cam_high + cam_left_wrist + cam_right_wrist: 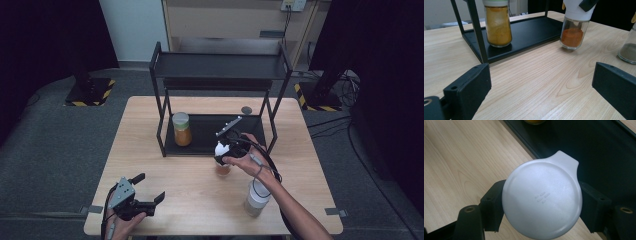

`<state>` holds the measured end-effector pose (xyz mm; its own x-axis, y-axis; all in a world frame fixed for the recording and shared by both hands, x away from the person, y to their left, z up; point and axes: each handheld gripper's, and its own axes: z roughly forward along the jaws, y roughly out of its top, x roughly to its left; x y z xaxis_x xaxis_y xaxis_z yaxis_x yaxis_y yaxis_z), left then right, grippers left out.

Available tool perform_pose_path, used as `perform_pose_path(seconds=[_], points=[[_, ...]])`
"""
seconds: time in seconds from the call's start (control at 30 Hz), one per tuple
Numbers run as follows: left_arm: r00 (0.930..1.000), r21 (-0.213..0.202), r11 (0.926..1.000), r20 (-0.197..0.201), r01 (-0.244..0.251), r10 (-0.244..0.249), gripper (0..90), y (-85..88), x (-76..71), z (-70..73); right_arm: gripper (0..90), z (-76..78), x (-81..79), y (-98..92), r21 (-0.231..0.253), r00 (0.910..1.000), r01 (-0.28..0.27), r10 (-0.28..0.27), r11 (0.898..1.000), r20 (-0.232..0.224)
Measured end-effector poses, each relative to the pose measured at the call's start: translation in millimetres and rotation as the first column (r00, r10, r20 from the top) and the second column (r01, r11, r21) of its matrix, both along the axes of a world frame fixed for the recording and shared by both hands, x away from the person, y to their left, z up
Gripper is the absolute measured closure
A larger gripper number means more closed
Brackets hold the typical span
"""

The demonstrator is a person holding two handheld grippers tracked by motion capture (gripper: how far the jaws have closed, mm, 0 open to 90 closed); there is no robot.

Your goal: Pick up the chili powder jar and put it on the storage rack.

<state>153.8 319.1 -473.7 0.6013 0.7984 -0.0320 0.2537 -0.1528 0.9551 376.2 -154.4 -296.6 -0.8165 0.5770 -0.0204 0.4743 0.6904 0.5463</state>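
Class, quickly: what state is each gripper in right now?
Left gripper: open, holding nothing.
Right gripper: closed on the white-capped spice jar.

In the right gripper view, the white lid [542, 199] conceals the jar body beneath it and the inner faces of the fingers [492, 202]. In the left gripper view, the top edge crops the yellow spice jar [498, 23], and the right edge crops the grey-powder jar [629, 48]. In the high view, the person's hand [246, 161] covers most of the orange spice jar [223, 169].
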Motion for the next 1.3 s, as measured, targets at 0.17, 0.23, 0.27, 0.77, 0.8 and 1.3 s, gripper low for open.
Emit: perform_pose_path(seconds=[0.17,0.23,0.27,0.77,0.8,1.3], points=[[1.0,0.0,1.0,0.0,0.001,-0.001,1.1,0.0,0.1,0.0,31.5,6.5,4.3,-4.4,0.013,0.9999,-0.011,0.011,1.0,-0.009],[1.0,-0.001,1.0,-0.001,0.0,0.0,1.1,0.1,0.2,-0.1,31.5,9.6,5.4,-4.9,0.012,0.9998,-0.016,0.016,1.0,-0.011],[1.0,-0.001,1.0,-0.001,0.0,0.0,1.1,0.1,0.2,-0.2,31.5,11.2,5.9,-5.5,0.015,0.9998,-0.018,0.018,1.0,-0.009],[1.0,-0.003,1.0,-0.002,0.001,-0.001,1.1,0.7,0.5,-0.6,31.5,34.6,20.6,-1.8,0.021,0.9974,-0.072,0.072,0.997,-0.007],[1.0,-0.004,1.0,-0.002,0.001,-0.001,1.1,0.8,0.6,-0.6,31.5,35.6,21.7,-0.6,0.018,0.9971,-0.075,0.075,0.997,-0.004],[0.9999,-0.027,0.9996,-0.014,-0.004,0.003,1.1,3.7,2.6,-3.1,31.5,40.1,43.3,13.6,0.015,0.998,-0.063,0.063,0.998,0.002]])
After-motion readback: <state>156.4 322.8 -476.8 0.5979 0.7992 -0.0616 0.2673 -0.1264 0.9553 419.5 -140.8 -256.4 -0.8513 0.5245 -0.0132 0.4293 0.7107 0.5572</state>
